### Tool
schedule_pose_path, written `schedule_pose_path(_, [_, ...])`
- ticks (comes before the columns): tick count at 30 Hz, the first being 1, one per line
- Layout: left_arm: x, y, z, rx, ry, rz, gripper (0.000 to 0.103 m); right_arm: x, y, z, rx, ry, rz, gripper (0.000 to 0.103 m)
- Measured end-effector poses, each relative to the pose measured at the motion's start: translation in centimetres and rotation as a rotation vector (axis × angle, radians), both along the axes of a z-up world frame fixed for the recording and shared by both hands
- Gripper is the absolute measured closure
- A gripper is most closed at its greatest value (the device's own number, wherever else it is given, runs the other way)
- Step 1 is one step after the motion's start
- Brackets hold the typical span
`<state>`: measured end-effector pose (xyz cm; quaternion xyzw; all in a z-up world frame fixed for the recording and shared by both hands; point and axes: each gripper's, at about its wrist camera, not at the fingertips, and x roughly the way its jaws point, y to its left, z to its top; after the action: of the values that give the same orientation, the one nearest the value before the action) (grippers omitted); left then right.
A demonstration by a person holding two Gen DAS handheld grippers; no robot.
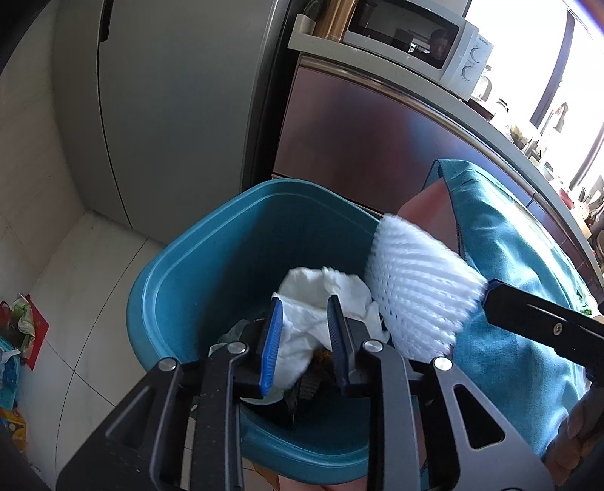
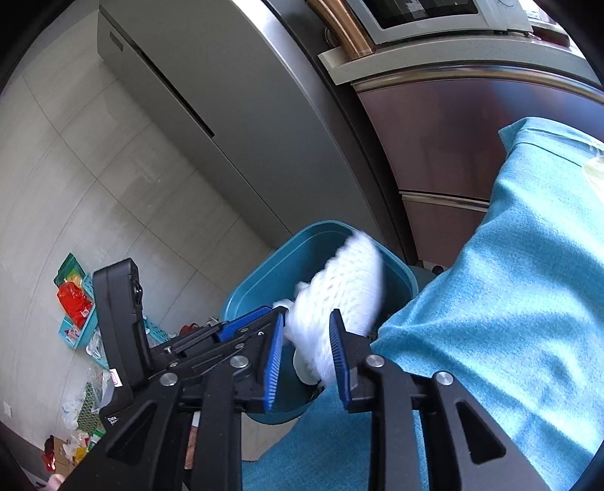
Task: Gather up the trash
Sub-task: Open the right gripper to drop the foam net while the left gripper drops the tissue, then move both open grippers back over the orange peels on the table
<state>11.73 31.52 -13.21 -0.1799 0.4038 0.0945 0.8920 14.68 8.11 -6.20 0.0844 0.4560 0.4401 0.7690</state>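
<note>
A teal trash bin [image 1: 211, 264] stands on the floor beside a table covered in blue cloth [image 1: 517, 264]. My left gripper [image 1: 304, 321] is open right over the bin, with crumpled white paper [image 1: 321, 298] lying in the bin between and beyond its pads. A white foam fruit net [image 1: 419, 287] hangs over the bin's right rim, in front of my right gripper's black finger [image 1: 536, 321]. In the right wrist view the right gripper [image 2: 305, 340] is open, and the foam net [image 2: 339, 302], blurred, is between and just past its pads above the bin [image 2: 264, 279].
A grey fridge [image 1: 170, 105] and a dark red cabinet [image 1: 358, 143] stand behind the bin. A microwave [image 1: 415, 34] sits on the counter. Teal baskets and colourful wrappers [image 2: 75, 298] litter the floor at left. The left gripper body [image 2: 117, 325] is close at left.
</note>
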Motion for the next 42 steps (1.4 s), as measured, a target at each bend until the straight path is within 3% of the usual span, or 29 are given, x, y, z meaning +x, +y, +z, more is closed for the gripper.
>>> schedule_pose_path(9, [-0.7, -0.2, 0.2, -0.008, -0.020, 0.006, 0.079, -0.3, -1.2, -0.1, 0.021, 0.002, 0.001, 0.078])
schedule_pose_path(19, [-3.0, -2.0, 3.4, -0.024, -0.119, -0.053, 0.074, -1.3, -4.7, 0.7, 0.041, -0.036, 0.001, 0.077])
schedule_pose_path(23, [-4.0, -4.3, 5.3, -0.032, -0.184, -0.130, 0.061, -2.4, -7.3, 1.8, 0.043, -0.086, -0.015, 0.073])
schedule_pose_path(33, [-4.5, -13.3, 7.6, -0.064, -0.254, -0.367, 0.055, -4.4, -16.6, 3.9, 0.061, -0.169, -0.151, 0.070])
schedule_pose_path(42, [-4.1, -23.1, 8.0, -0.065, -0.244, -0.570, 0.052, -5.0, -25.7, 3.9, 0.035, -0.197, -0.341, 0.067])
